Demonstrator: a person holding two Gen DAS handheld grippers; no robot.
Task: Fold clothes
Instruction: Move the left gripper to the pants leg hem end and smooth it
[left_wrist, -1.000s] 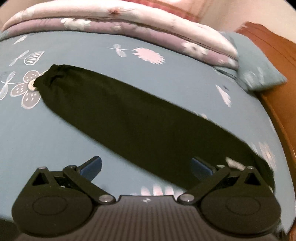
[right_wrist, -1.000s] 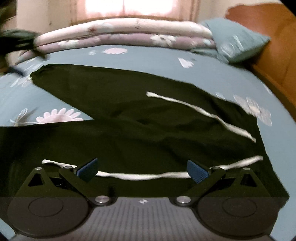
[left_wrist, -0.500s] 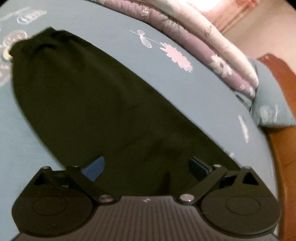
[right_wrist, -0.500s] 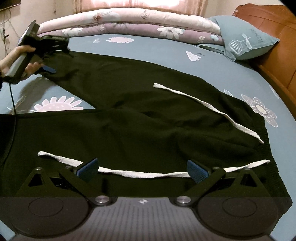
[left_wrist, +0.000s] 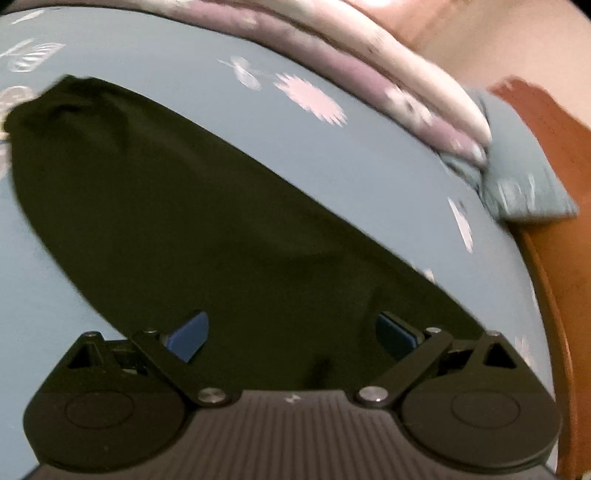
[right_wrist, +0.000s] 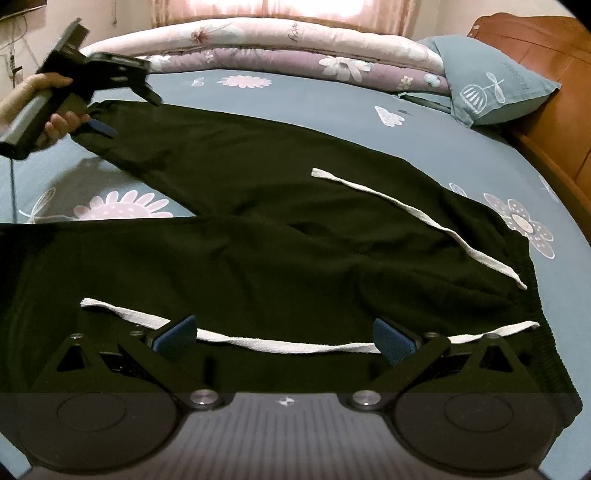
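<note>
Black trousers (right_wrist: 280, 236) with white side stripes (right_wrist: 413, 218) lie spread flat on the blue flowered bedsheet (right_wrist: 332, 110), legs to the left, waistband at the right. One leg (left_wrist: 177, 206) fills the left wrist view, its cuff (left_wrist: 55, 99) at the upper left. My left gripper (left_wrist: 291, 332) is open and empty above this leg; it also shows in the right wrist view (right_wrist: 122, 110), held over the far leg's cuff. My right gripper (right_wrist: 282, 338) is open and empty over the near leg, above the lower white stripe (right_wrist: 280, 343).
A rolled pink and purple floral quilt (right_wrist: 288, 48) lies along the far side of the bed. A blue-grey pillow (right_wrist: 491, 85) sits at the far right against the brown wooden headboard (right_wrist: 546, 96).
The left gripper has swung over the far trouser leg and pulled back a little, with the cuff lower in its view. The right gripper has held still.
</note>
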